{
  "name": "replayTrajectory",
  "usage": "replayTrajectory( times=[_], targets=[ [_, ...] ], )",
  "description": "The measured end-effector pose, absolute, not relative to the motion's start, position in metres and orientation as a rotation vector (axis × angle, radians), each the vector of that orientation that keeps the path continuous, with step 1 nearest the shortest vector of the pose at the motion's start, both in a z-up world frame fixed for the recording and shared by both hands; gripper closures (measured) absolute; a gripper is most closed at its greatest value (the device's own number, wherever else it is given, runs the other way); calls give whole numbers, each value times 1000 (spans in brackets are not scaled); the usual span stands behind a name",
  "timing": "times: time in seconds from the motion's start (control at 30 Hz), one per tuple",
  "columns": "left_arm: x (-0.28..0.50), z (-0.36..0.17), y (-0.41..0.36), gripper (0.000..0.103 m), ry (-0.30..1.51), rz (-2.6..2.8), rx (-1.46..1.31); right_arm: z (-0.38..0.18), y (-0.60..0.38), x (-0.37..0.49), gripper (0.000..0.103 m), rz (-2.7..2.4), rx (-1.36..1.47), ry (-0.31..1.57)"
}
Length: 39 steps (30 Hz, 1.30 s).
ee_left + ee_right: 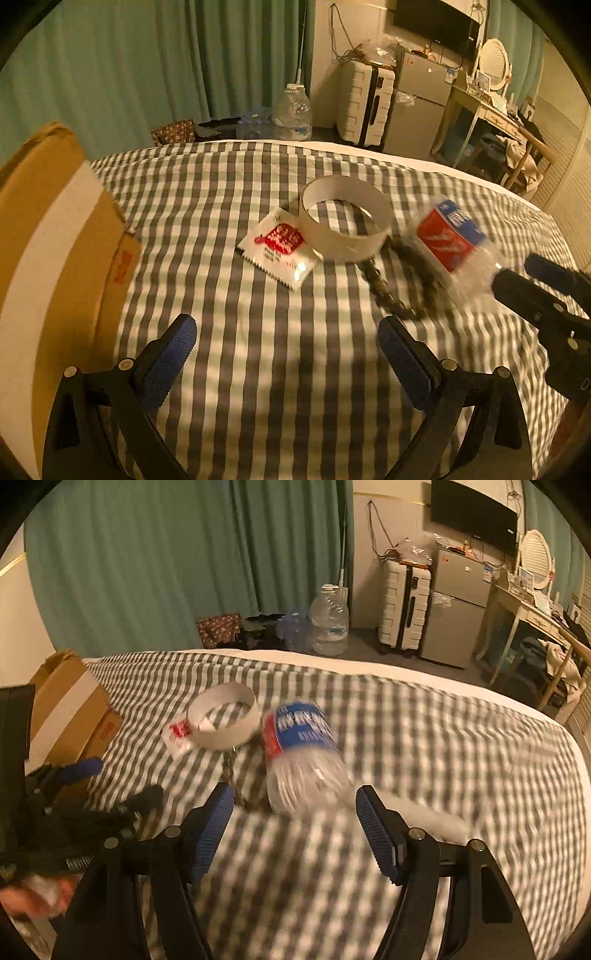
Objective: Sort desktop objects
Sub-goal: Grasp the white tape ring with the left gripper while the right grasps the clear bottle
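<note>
Left wrist view: we see the bed with the grey-and-white checked cover (258,350) filling most of the frame. The cardboard box (55,258) sits at the cover's left edge, a white tape stripe across its flap.

Next in size, the plastic bottle (452,245) lies on its side right of centre, red-and-blue label up. The white tape ring (345,225) lies flat near the middle of the cover. The white-and-red sachet (279,249) lies just left of the ring, its corner touching or slightly under it; we can't tell which. A dark beaded chain (391,295) loops on the cover between ring and bottle.

Our left gripper (286,350) hangs over bare cover short of the sachet, jaws wide apart, nothing between them.

In the right wrist view our right gripper (295,827) points at the bottle's clear end, which lies just ahead of the blue pads (214,830). Jaws are spread wide and hold nothing. That view is blurred.
</note>
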<state>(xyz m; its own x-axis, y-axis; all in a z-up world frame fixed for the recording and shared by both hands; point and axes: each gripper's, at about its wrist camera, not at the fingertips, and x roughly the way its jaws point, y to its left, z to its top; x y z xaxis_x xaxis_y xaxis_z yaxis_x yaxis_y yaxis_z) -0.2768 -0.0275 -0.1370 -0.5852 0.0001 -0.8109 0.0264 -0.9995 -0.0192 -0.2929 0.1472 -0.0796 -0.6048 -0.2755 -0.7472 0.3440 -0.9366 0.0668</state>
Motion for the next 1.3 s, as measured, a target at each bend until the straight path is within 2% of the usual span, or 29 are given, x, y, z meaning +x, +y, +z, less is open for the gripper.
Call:
replayTrajectory(
  times=[0.1,0.2,0.23,0.27,0.3,0.37,0.4,0.67,0.73,0.77,0.93,1.17,1.3],
  targets=[
    [-288,-139,-26,2,21,-2847,1366,-93,132,-316,27,-2554,1172,156],
    [-300,-146,-15,2,-114,-2906,1363,-109,124,-339,27,-2553,1254,180],
    [-303,-148,-13,2,-144,-2914,1361,-117,124,-347,27,-2540,1301,178],
    [-307,-151,-9,2,-187,-2919,1358,-124,126,-353,32,-2518,1346,164],
    [-311,-153,-5,2,-218,-2933,1354,-128,130,-356,36,-2500,1368,115],
    [-318,-155,0,2,-239,-2957,1343,-130,151,-358,36,-2487,1367,-91],
    [-322,-157,3,2,-235,-2961,1335,-128,159,-358,36,-2492,1368,-142],
    [-366,-167,11,1,-88,-2945,1339,-105,192,-342,39,-2595,1295,-174],
    [-368,-167,13,6,-71,-2957,1339,-107,193,-339,39,-2592,1311,-150],
    [-366,-166,13,20,-49,-2970,1338,-107,195,-339,39,-2591,1314,-151],
    [-363,-156,9,20,31,-2970,1391,-106,201,-332,39,-2584,1315,-211],
    [-327,-112,3,20,91,-3009,1342,-91,204,-304,39,-2606,1300,-202],
    [-299,-87,2,20,78,-3022,1318,-75,206,-276,39,-2604,1269,-266]
  ],
)
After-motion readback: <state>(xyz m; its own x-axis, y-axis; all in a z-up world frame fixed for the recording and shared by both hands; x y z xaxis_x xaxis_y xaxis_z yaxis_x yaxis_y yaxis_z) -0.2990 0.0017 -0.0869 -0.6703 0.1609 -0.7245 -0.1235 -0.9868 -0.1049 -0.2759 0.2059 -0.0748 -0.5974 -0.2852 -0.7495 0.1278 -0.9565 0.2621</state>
